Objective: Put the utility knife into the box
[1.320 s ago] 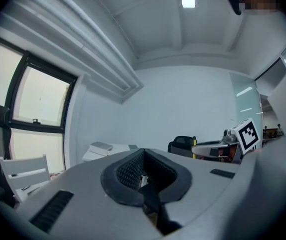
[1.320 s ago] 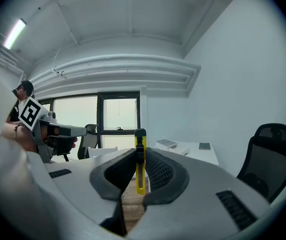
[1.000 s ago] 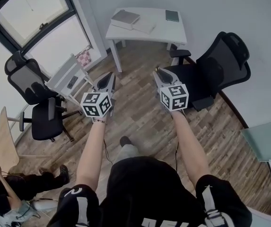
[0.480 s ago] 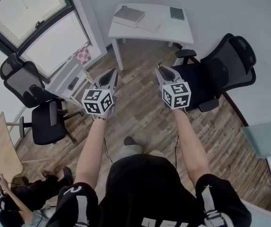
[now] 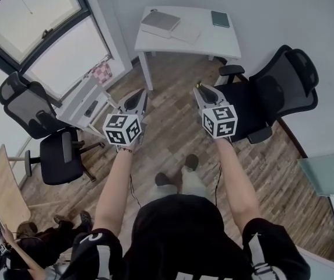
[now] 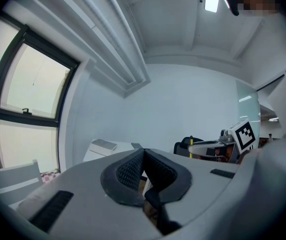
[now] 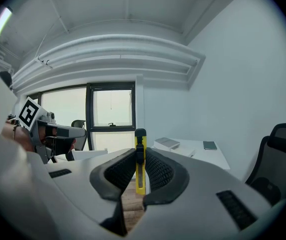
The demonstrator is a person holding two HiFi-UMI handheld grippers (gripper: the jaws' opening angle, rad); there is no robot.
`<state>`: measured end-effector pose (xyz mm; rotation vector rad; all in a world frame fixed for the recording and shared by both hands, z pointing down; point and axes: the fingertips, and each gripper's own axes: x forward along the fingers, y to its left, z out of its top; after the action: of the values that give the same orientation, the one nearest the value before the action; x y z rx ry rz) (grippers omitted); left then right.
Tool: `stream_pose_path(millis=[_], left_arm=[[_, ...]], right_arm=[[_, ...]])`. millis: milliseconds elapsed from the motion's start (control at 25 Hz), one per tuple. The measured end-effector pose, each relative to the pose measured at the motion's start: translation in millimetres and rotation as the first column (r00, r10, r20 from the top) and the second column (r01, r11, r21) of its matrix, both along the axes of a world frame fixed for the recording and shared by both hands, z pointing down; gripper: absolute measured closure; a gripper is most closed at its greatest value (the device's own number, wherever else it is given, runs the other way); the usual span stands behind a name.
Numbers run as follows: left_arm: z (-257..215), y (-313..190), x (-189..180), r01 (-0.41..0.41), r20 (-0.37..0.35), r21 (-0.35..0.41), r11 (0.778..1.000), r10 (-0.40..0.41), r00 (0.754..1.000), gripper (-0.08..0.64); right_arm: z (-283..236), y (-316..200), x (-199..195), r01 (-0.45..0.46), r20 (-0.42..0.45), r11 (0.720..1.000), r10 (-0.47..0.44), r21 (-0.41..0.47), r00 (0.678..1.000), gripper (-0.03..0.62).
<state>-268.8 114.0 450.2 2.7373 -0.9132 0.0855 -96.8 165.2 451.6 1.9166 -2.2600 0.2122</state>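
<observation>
A yellow utility knife (image 7: 140,159) stands upright between the pads of my right gripper (image 7: 141,156), which is shut on it; in the head view only its tip (image 5: 198,85) shows ahead of that gripper (image 5: 199,90). My left gripper (image 5: 141,93) is held level beside it over the wooden floor. Its jaws (image 6: 143,156) are shut with nothing between them. The grey box (image 5: 160,22) lies on the white table (image 5: 222,39) far ahead, with a flat lid-like piece (image 5: 185,32) beside it. The same box (image 7: 166,143) shows small past the knife.
A dark notebook (image 5: 220,18) lies on the table's right part. A black office chair (image 5: 274,89) stands close on my right. On my left are two more black chairs (image 5: 53,150), a small white side table (image 5: 82,98) and a window (image 5: 38,34). A person sits at the lower left (image 5: 15,249).
The person has stepped forward towards the white table, which now sits slightly nearer. Both grippers keep their pose, and the knife stays in the right one.
</observation>
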Motion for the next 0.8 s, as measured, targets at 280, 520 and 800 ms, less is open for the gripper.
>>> stream_pose_path(millis=[280, 520, 800], left_arm=[[6, -34, 28, 0.017, 0.021, -0.003, 1.000, -0.017, 1.000, 0.534], [2, -77, 64, 0.041, 0.033, 0.001, 0.999, -0.041, 0.999, 0.534], [-4, -126, 115, 0.076, 0.048, 0.018, 0.997, -0.077, 0.996, 0.534]], right_arm=[[7, -37, 30, 0.021, 0.010, 1.000, -0.021, -0.001, 1.000, 0.523], [2, -87, 69, 0.053, 0.014, 0.999, -0.053, 0.004, 0.999, 0.523], [7, -140, 118, 0.099, 0.032, 0.995, -0.099, -0.001, 0.995, 0.523]])
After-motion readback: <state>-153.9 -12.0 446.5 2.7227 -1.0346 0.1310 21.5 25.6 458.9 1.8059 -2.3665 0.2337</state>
